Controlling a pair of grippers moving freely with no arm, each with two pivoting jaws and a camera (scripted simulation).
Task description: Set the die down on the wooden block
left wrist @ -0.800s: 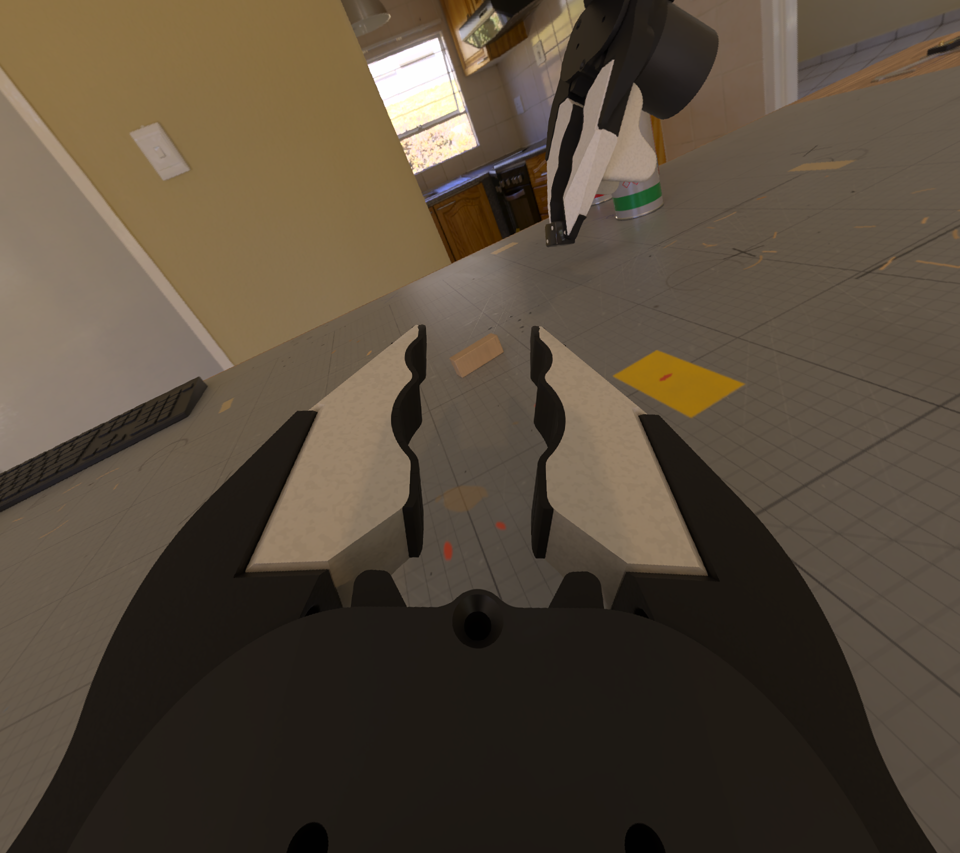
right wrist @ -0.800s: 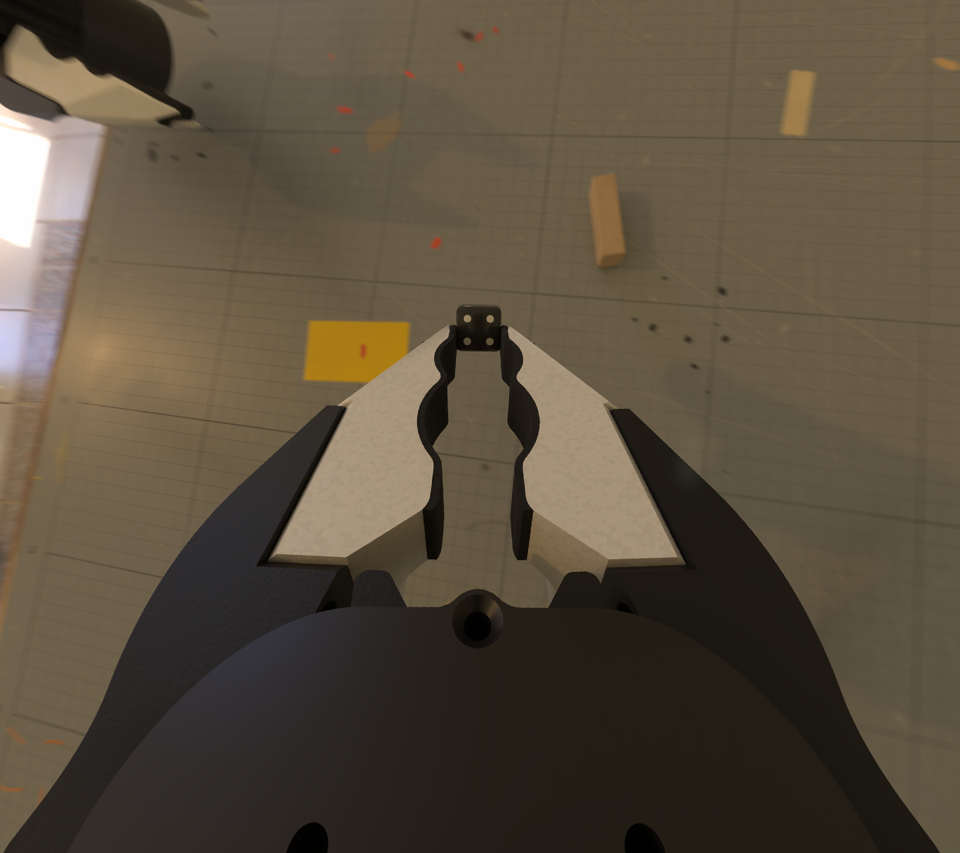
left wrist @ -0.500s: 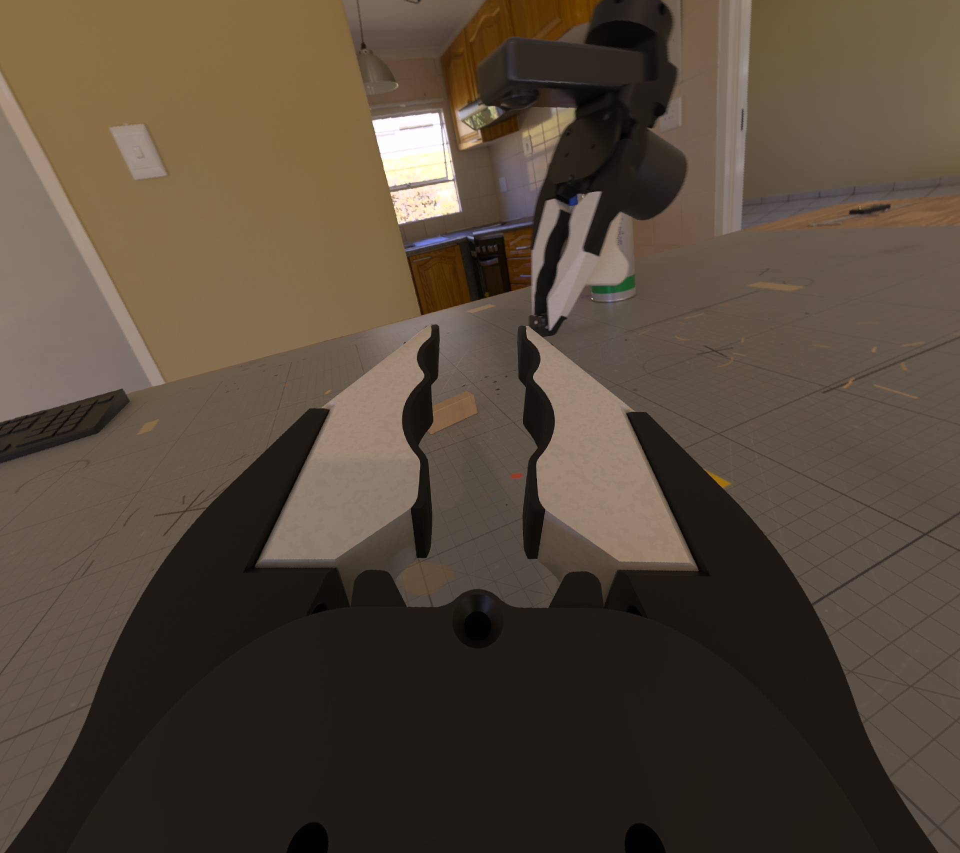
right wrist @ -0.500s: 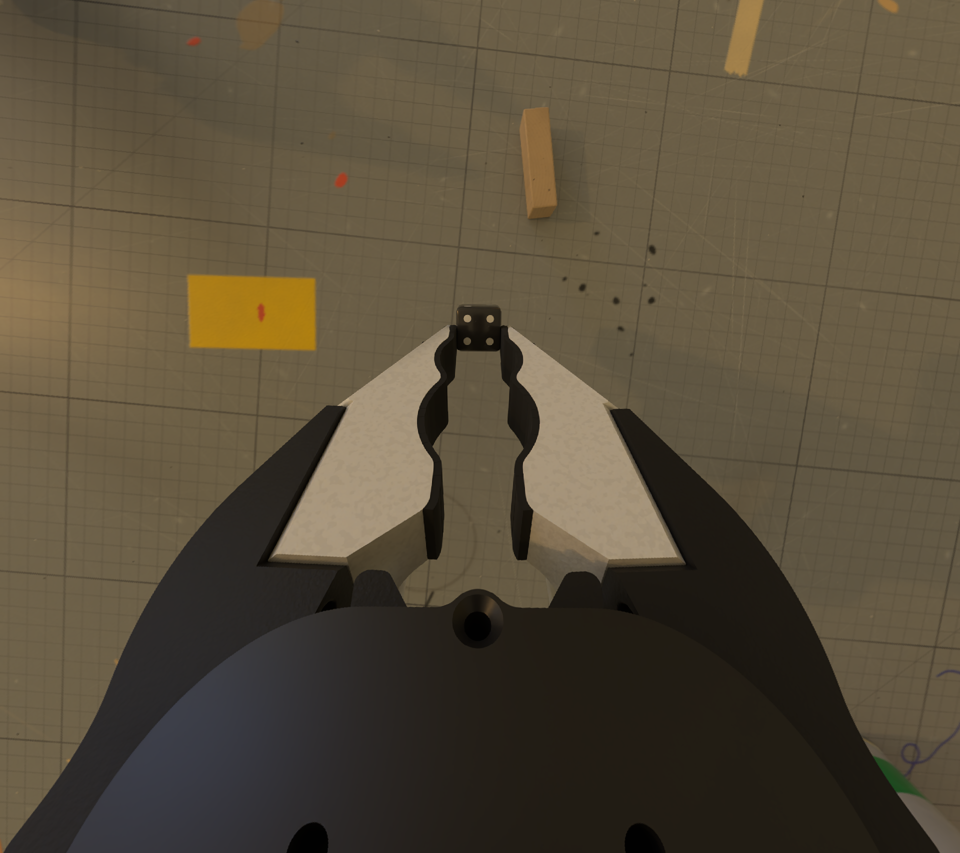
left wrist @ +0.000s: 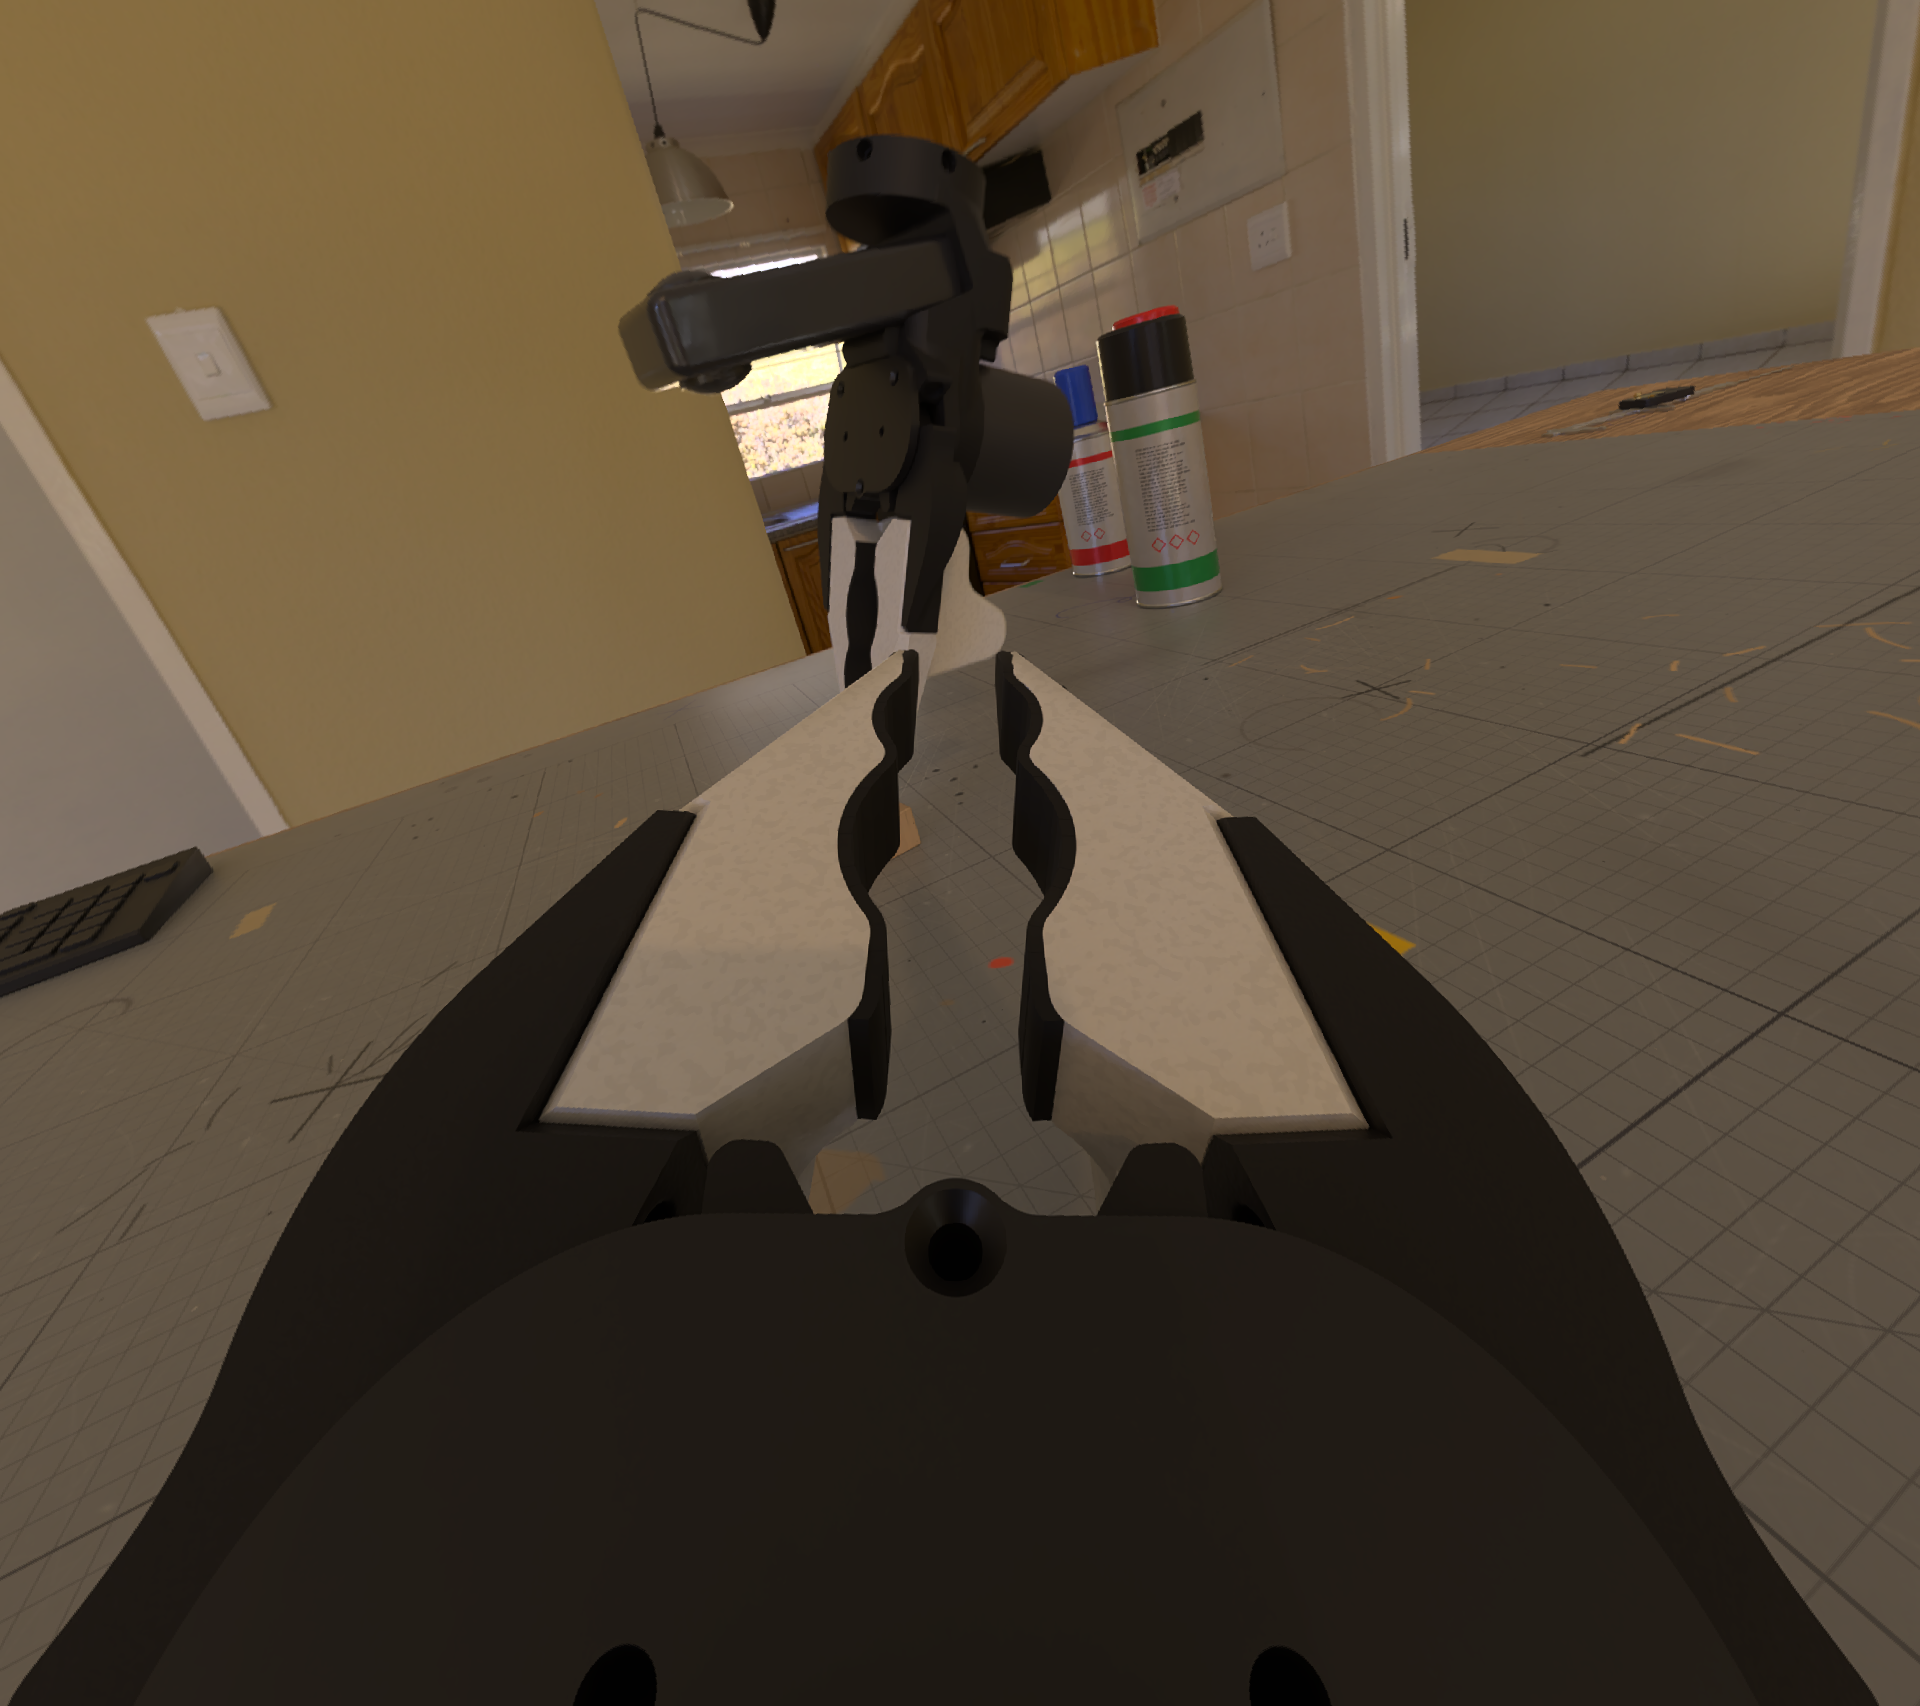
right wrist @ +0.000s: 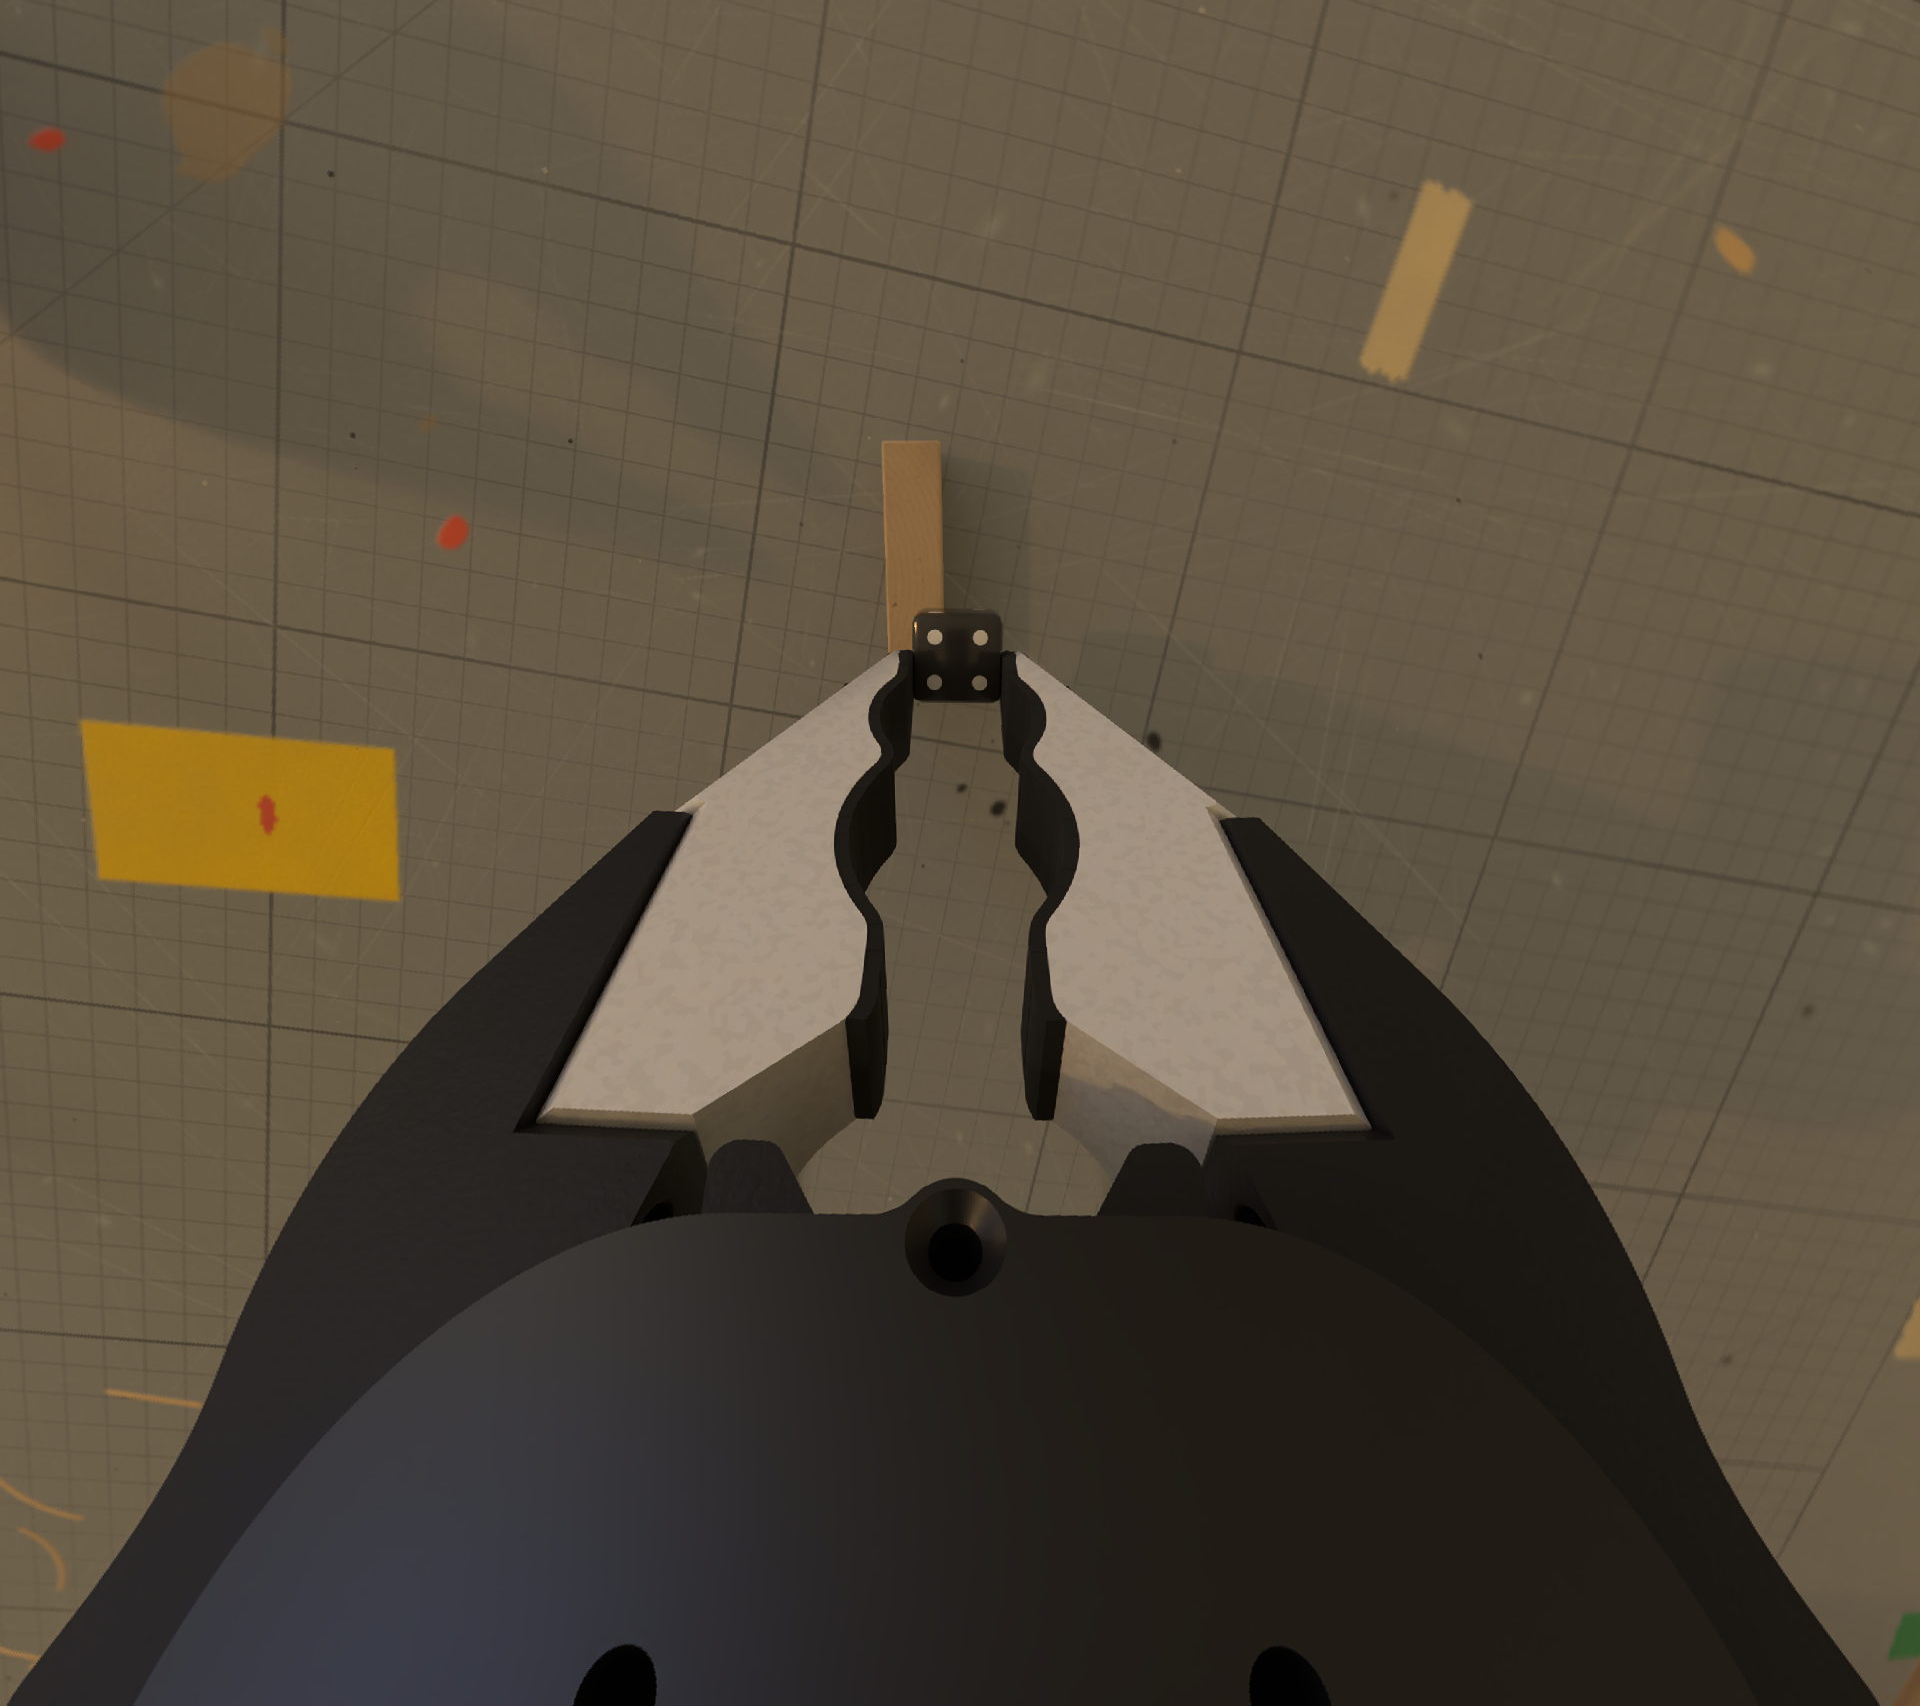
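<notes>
A: Holding status first: the right gripper [right wrist: 956, 682] is clamped on the die [right wrist: 957, 657] at the very fingertips, pointing straight down at the table [right wrist: 1351, 46]. The wooden block [right wrist: 912, 539] lies flat beyond the tips; its near end is hidden behind the die, and the height above it cannot be read.

B: Failure modes?

A: The block is narrow, about as wide as the die. The die appears slightly off the block's centreline, so a release here could land it on a long edge and tip it onto the table. The shallow fingertip hold adds a slip risk. Any fingertip contact could also shift the loose block.

B: Clearance?

A: Open table surrounds the block; the yellow patch [right wrist: 244, 809] and tape strip [right wrist: 1415, 283] are flat and well apart. The left gripper [left wrist: 954, 669] hovers low with fingers apart, empty, facing the right gripper. The spray cans [left wrist: 1169, 461] stand far back.
</notes>
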